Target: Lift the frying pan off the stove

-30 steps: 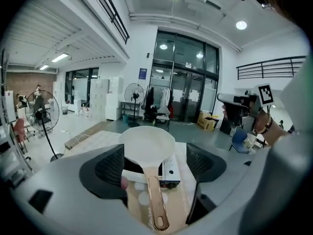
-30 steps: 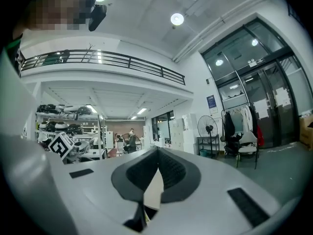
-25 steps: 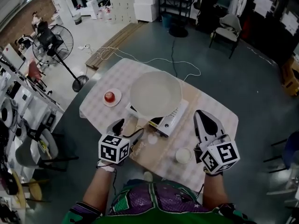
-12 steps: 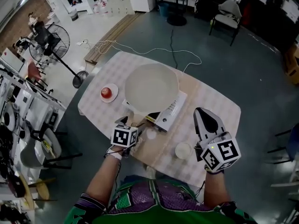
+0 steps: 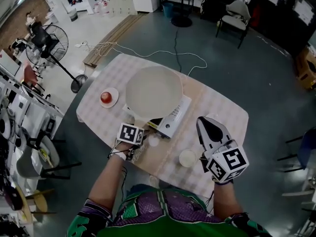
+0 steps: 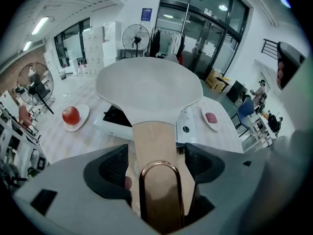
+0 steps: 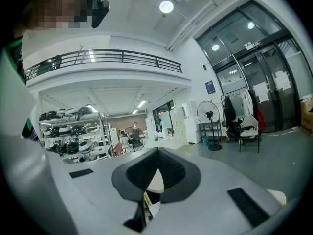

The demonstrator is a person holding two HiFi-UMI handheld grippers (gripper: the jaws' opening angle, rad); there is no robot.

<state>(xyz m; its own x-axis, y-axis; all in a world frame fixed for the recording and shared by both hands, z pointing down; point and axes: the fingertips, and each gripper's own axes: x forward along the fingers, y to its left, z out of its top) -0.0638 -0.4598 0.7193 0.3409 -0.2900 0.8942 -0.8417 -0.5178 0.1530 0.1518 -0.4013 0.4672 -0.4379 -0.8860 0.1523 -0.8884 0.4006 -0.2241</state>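
While the frying pan [image 5: 153, 92] sits on the stove [image 5: 174, 116], its white inside bare, a plate [image 5: 114, 100] to its left holds one red fruit [image 5: 105, 97]. Left tongs [image 6: 155, 153]: level, jaws narrowly apart either side of the pan's wooden handle [image 6: 154, 136], a sliver of gap at the left pad. Right tongs [image 7: 157, 168]: closed on nothing, raised over the worktop's [image 5: 224, 117] near right corner.
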